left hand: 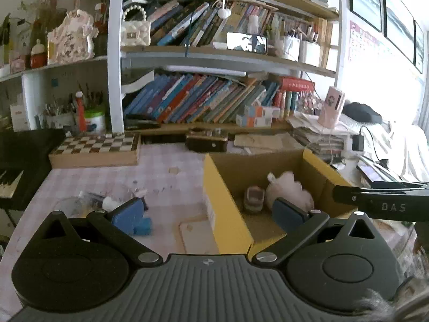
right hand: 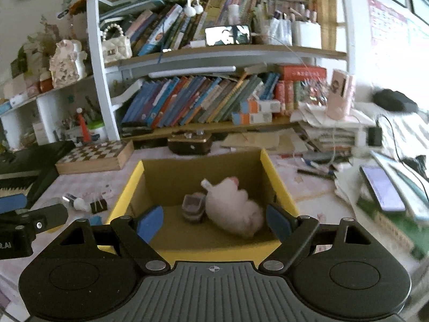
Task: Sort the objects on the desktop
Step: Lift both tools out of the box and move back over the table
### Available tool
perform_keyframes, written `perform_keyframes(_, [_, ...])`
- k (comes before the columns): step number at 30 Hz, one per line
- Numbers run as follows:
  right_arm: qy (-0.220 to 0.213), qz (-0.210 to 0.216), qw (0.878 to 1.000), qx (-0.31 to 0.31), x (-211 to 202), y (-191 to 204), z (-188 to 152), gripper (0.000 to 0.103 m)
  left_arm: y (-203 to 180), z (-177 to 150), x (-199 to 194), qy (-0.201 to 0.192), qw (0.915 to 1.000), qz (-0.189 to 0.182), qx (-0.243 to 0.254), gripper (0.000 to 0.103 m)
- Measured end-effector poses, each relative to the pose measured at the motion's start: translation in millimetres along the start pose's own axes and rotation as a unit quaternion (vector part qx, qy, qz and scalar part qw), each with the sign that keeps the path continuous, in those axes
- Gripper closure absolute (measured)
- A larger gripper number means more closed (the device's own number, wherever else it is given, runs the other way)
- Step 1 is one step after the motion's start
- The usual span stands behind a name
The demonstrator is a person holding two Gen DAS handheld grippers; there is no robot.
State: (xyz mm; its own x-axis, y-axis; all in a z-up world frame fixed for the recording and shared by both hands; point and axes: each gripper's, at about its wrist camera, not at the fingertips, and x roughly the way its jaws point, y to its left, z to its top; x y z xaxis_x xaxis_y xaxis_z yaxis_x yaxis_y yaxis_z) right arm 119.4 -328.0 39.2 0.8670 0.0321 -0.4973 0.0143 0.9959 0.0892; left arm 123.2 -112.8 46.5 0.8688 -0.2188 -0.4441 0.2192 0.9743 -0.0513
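My right gripper (right hand: 213, 221) hangs spread and empty over the yellow box (right hand: 278, 179), where the pink plush (right hand: 233, 209) and small toy car (right hand: 193, 206) lie; my left gripper (left hand: 211, 212), also spread, should descend squarely on the binder clip (right hand: 98, 206) beside the box.

**Cardboard, plush and matt plastic on a cloth-covered surface**

The box (right hand: 278, 185) is showing plain brown cardboard inside, with smooth yellow faces on its walls. A soft, fuzzy pink plush toy (right hand: 236, 209) is lying in it, touching a small grey toy car (right hand: 193, 206) that is looking like dull plastic. The right gripper (right hand: 214, 222) and the left gripper (left hand: 211, 212) are presenting matt black plastic bodies with ribbed grey housings, shiny metal pivot screws and rubbery blue pads (right hand: 150, 222). The surface (left hand: 166, 166) is wearing a pale checked cloth, slightly stained. The chessboard box (left hand: 96, 150) is looking like bare wood with a glossy chequered top.
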Motion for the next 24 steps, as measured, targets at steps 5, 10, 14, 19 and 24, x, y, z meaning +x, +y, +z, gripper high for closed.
perform_keyframes(5, [0.014,-0.016,1.0,0.012,-19,28,-26,0.017,19,-21,-20,0.021,0.9997,-0.007,0.004,0.0])
perform_keyframes(10, [0.028,-0.022,0.999,0.007,-39,58,-49,0.017,37,-42,-43,0.037,0.9992,-0.008,0.017,0.0])
perform_keyframes(14, [0.047,-0.027,0.998,0.013,-50,78,-68,0.017,53,-54,-59,0.049,0.9986,-0.011,0.017,0.0])
perform_keyframes(19, [0.065,-0.019,0.998,0.009,-62,101,-88,0.017,72,-73,-74,0.072,0.9973,-0.005,0.016,0.0])
perform_keyframes(24, [0.083,-0.004,0.997,0.006,-67,122,-103,0.017,89,-86,-87,0.087,0.9962,0.007,0.011,0.0])
